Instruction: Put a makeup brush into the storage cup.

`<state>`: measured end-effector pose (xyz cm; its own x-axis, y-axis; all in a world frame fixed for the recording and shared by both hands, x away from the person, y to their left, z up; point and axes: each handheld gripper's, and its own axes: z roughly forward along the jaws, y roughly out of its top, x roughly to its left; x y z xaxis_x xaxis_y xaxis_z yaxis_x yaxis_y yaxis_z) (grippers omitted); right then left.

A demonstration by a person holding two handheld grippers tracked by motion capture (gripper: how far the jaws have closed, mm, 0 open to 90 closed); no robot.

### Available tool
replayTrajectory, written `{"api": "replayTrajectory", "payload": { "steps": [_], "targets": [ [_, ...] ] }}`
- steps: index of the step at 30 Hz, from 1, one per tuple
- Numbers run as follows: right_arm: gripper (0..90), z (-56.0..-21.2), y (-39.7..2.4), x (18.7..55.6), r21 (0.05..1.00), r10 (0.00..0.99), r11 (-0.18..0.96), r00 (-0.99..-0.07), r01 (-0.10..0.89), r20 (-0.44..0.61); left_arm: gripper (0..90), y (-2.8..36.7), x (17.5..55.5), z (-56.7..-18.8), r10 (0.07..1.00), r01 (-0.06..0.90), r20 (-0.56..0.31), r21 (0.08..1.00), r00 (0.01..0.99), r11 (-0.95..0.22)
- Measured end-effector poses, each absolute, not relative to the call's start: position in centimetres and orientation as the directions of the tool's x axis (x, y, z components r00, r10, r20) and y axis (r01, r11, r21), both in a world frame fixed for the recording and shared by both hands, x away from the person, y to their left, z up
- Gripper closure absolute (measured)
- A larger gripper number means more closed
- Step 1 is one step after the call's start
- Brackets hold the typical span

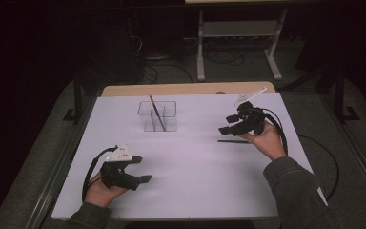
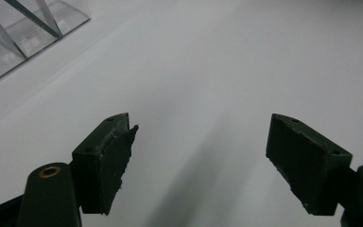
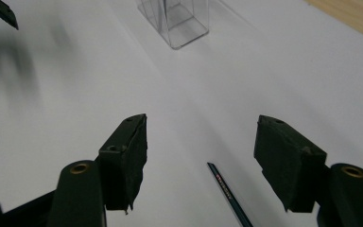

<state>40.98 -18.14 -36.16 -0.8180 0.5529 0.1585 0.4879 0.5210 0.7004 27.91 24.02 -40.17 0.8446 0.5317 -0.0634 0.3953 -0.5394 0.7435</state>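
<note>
A: Is there any lettering to read on the table?

B: Only a trace. The dark pencil (image 3: 228,193) lying on the white sheet between the jaws in the right gripper view carries a short red-and-white imprint along its barrel, too small and blurred to make out.

A: And the grey plate (image 1: 122,152) on the left gripper?

B: It bears a few tiny dark marks in the high view, which cannot be read either.

A: The clear box (image 1: 157,116)?

B: It shows no print at all.
</note>
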Motion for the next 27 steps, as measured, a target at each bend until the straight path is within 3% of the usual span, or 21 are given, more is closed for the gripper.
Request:
{"api": "replayTrajectory", "payload": {
  "steps": [27],
  "targets": [
    [36.7,-37.8,-22.4,41.0,0.642,0.61,0.534,-0.776,0.55,0.157,22.0,24.3,27.9,-40.1,0.539,0.4,-0.067,0.747,0.84,-0.531]
  ]
}}
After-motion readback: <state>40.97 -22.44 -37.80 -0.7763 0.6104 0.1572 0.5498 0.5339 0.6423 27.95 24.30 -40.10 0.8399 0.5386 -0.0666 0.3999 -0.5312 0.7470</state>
